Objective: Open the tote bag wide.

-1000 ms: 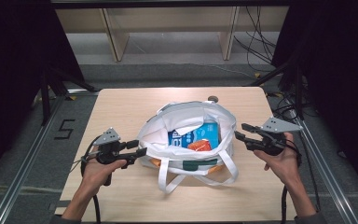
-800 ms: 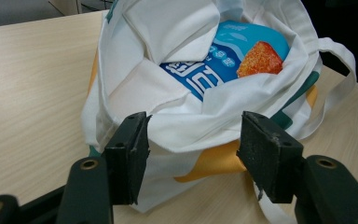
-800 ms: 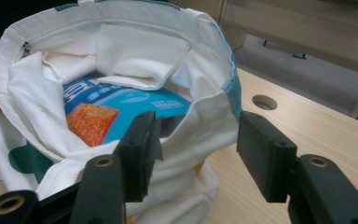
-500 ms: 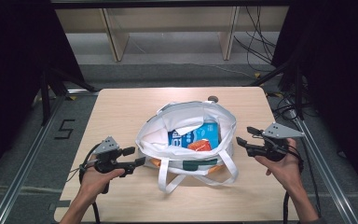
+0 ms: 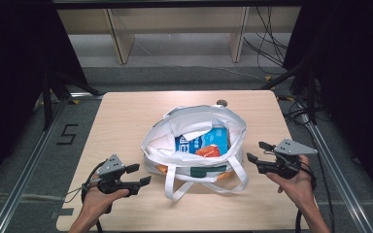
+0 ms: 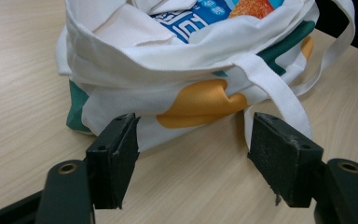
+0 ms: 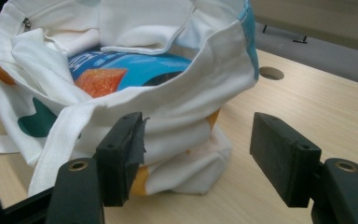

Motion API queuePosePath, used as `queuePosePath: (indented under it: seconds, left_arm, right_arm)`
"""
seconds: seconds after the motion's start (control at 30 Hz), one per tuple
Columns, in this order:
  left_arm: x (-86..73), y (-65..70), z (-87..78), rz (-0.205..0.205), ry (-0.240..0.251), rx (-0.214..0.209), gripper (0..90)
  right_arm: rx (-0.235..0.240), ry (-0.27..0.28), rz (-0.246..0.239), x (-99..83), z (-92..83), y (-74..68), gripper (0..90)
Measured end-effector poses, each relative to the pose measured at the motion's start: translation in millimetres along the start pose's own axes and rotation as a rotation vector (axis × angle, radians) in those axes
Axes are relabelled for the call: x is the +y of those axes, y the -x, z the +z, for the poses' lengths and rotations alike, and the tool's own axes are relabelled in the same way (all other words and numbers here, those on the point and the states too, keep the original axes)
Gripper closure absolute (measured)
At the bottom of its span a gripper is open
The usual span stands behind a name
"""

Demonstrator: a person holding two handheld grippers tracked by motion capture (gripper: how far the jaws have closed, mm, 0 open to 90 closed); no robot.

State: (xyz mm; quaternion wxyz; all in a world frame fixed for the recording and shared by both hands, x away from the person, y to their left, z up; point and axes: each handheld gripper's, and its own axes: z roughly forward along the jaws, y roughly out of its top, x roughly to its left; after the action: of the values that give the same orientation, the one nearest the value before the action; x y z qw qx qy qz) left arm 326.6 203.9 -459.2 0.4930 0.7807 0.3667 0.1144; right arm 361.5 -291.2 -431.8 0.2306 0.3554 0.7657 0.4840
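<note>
Left claw: the left gripper (image 5: 135,175) is being held low near the table's front left corner, jaws standing wide with nothing between them; they have just been opening. Bare wood is being shown between the pads in the left gripper view.

Right claw: the right gripper (image 5: 257,151) is being held near the table's right edge, jaws likewise wide and empty, and likewise just opened. Its pads (image 7: 121,154) are being pointed at the bag's side, apart from the cloth.

Bag: the bag (image 5: 194,145) is sitting at the middle of the table, slumped, mouth gaping upward. It is lying between the two grippers, touched by neither.

Straps: one strap (image 5: 175,187) is being left draped over the bag's front, toward the table's front edge; in the left gripper view a strap (image 6: 279,95) is lying just beyond the right-hand pad.

Contents: a blue pack (image 5: 201,141) and an orange pack (image 5: 208,151) are lying inside, partly hidden by folded cloth.

Step, as judged: the bag is probably being left alone after release, or being approached for a new grip; which cannot be told.

Risks: if a strap alone is being pinched, the soft bag is likely to be tipped and the packs spilled. If only one side is being lifted, the mouth may be collapsed. A loose strap may be snagged by a jaw.
</note>
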Motion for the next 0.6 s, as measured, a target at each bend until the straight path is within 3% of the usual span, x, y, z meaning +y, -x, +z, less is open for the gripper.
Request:
queuePosePath:
  seconds: [0.2, 0.43, 0.5, 0.6]
  left_arm:
    - [-4.8, -0.2, -1.2, -0.006, -0.001, 0.018, 30.3]
    - [-13.3, -1.6, -2.7, 0.0, 0.003, 0.014, 29.6]
    - [-16.4, -1.6, -2.9, 0.008, 0.002, 0.018, 29.2]
    - [-22.2, -1.4, -2.6, 0.018, 0.0, 0.03, 27.2]
  right_arm:
    - [0.003, -0.022, 0.027, -11.3, -4.4, -4.6, 35.1]
    - [-0.004, -0.011, -0.003, -16.4, -5.4, -7.6, 33.6]
    - [-0.007, -0.013, 0.008, -18.3, -7.0, -11.1, 33.4]
    - [-0.022, 0.004, -0.026, -25.5, -7.8, -13.7, 32.4]
